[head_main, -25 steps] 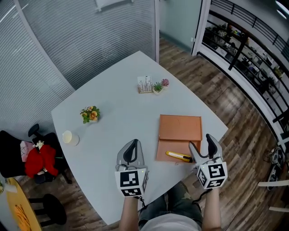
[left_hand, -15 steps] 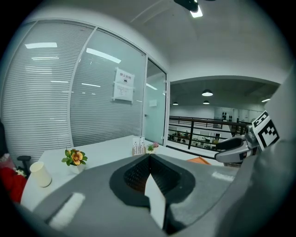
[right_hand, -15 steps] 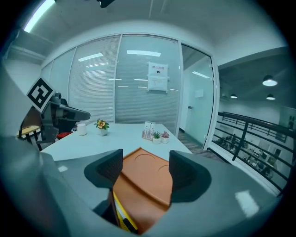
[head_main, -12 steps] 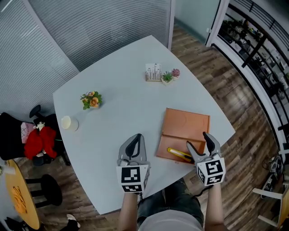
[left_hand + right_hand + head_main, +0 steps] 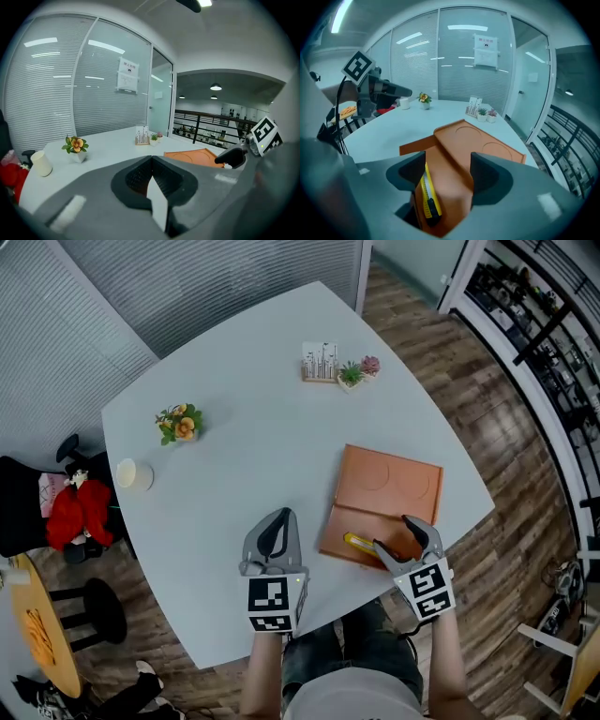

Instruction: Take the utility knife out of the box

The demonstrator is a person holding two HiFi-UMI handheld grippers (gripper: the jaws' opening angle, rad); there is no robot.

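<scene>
At four o'clock on the white table (image 5: 234, 446), the orange box (image 5: 389, 486) lies open, the yellow utility knife (image 5: 358, 542) in its near half. The right gripper (image 5: 396, 535) straddles the knife, jaws spread, just narrowing slightly, not pinching it. The left gripper (image 5: 273, 526), at six o'clock, has its jaws pressed together.

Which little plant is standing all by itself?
The plant with orange flowers, at the left in the head view, with no other plant near it. The green plant and the pink plant sit together beside the white stand.
</scene>
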